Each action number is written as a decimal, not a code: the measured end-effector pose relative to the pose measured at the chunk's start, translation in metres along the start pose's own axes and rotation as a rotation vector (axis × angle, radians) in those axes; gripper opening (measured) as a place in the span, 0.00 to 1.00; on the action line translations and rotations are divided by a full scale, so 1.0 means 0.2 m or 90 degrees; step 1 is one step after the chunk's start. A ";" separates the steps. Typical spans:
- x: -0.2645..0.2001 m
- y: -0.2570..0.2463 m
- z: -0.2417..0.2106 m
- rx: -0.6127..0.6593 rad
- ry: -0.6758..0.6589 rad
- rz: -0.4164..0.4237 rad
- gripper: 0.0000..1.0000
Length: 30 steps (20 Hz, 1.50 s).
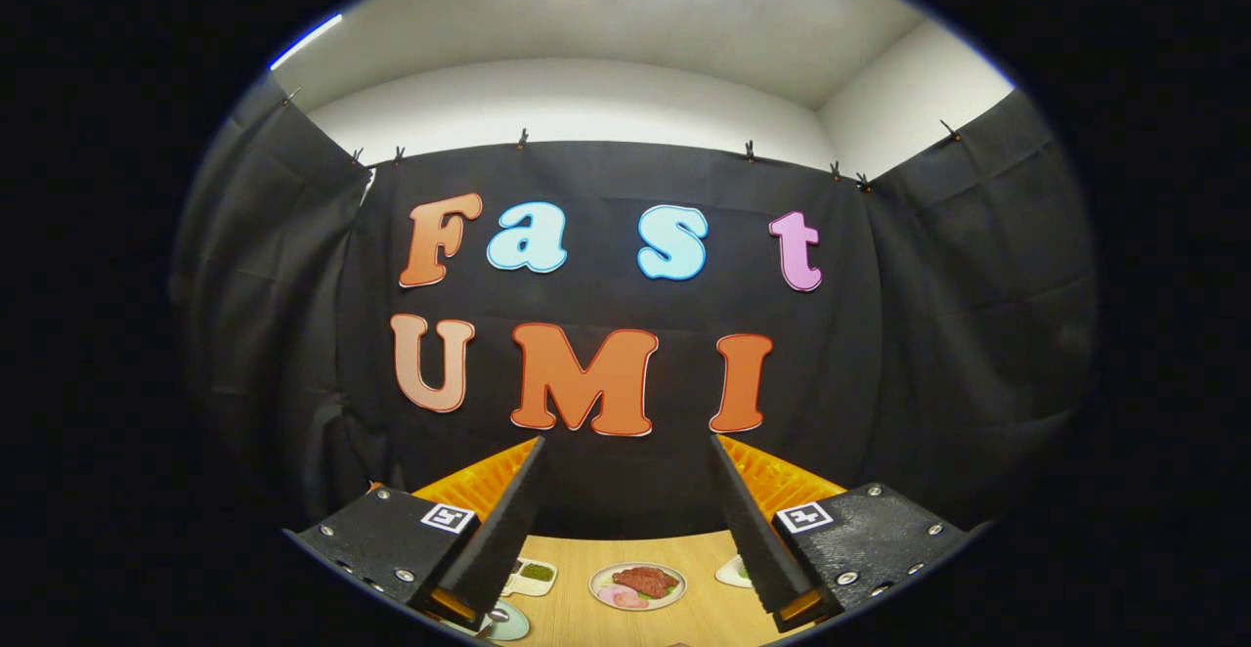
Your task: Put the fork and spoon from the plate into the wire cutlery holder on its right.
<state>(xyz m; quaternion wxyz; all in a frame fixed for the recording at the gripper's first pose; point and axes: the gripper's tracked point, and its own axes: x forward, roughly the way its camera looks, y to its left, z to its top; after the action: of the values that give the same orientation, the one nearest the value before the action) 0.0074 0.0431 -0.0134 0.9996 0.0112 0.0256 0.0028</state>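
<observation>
Clearly we are at the very start: our gripper is held high and level, fingers spread wide with nothing between them, aimed at the booth wall. Below them, at six o'clock, lies the wooden table with a plate of food between the fingers. A spoon-like handle peeks out at seven o'clock, half hidden by the left finger; we cannot make out the fork or wire holder. Next we judge we must tip downward to find them.
</observation>
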 end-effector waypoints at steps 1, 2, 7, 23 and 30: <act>0.01 0.04 -0.01 0.000 0.002 0.004 0.96; 0.01 0.07 -0.02 -0.001 0.005 0.008 0.96; 0.03 0.26 -0.08 -0.009 0.017 0.024 0.96; 0.12 0.93 -0.70 0.019 0.257 0.146 0.96; 0.03 1.06 -1.25 -0.003 0.494 0.179 0.94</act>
<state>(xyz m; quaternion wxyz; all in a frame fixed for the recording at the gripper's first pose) -0.0004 0.2603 -0.2594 0.9058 0.0101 0.3985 0.1433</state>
